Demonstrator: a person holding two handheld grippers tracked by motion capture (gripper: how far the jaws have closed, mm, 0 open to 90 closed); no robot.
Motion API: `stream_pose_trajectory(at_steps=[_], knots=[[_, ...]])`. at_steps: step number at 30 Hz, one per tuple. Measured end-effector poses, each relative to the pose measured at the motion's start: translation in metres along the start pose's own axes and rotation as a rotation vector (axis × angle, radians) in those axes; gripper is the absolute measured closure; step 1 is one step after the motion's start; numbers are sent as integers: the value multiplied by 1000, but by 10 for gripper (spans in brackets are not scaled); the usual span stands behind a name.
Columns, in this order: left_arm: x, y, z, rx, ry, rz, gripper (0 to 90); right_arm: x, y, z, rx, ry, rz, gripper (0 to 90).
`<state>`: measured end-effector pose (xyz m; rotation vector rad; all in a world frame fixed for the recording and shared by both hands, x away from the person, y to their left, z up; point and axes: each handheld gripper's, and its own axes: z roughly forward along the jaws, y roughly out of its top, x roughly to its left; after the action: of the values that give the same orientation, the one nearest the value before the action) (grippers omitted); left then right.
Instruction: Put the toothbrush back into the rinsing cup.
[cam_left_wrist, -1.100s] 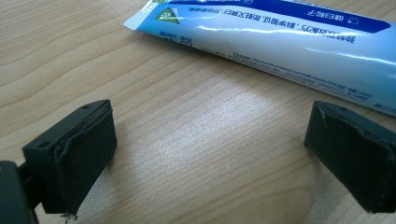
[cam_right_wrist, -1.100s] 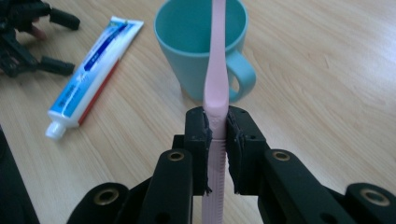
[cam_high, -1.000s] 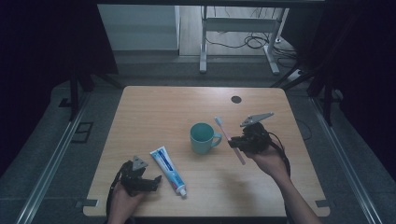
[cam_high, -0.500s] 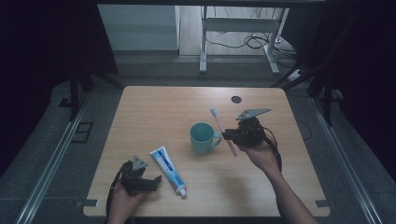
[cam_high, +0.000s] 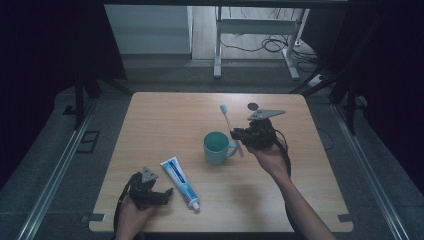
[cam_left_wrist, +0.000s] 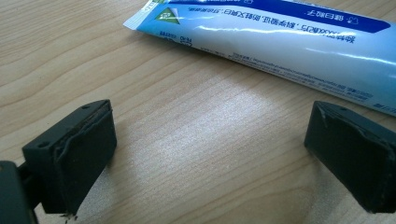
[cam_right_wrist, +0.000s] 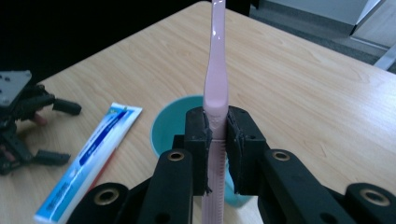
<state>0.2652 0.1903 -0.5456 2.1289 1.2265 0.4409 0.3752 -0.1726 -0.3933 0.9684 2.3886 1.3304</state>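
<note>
Two grippers are at work over the bench (cam_high: 165, 120). The right gripper (cam_high: 239, 136) is clamped on a pink brush (cam_high: 229, 124), its pads pinching the handle low down, near the butt end, so that most of the brush stands out beyond the jaws with the bristle head farthest away. In the right gripper view the brush (cam_right_wrist: 215, 74) runs straight up from between the pads, and a teal cup (cam_right_wrist: 173, 122) sits just below and beyond the jaws, mouth open upward. From above, the cup (cam_high: 217, 148) is just beside this gripper, toward the other hand.

The brush looks light, stiff and smooth-skinned plastic: easy to carry, but held this low it could pivot or slip between the pads if the head knocks the cup rim. A grip nearer the middle of the handle would steady it; as it stands, a slow, near-vertical lowering, butt end first, seems the safest way into the cup.

The left gripper (cam_high: 159, 195) rests low on the bench with its jaws wide apart and nothing between them. A tube (cam_left_wrist: 280, 42) of paste lies flat just ahead of its fingertips, not touching them; it looks soft and would dent under a hard squeeze.
</note>
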Motion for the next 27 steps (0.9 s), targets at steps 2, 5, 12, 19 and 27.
stream_pose_trajectory(at_steps=[2, 5, 12, 19, 27], knots=[[0, 0, 0, 0, 0, 0, 22, 0, 2, 3, -12, 2, 4, 784], [0, 0, 0, 0, 0, 1, 22, 0, 6, 6, -33, 3, 8, 784], [0, 0, 0, -2, -1, -1, 22, 0, 13, 11, -73, 0, 16, 784], [0, 0, 0, 0, 0, 0, 22, 2, 18, 19, -118, 5, 21, 784], [0, 0, 0, 1, 0, 1, 21, 7, 22, 28, -161, 2, 14, 784]])
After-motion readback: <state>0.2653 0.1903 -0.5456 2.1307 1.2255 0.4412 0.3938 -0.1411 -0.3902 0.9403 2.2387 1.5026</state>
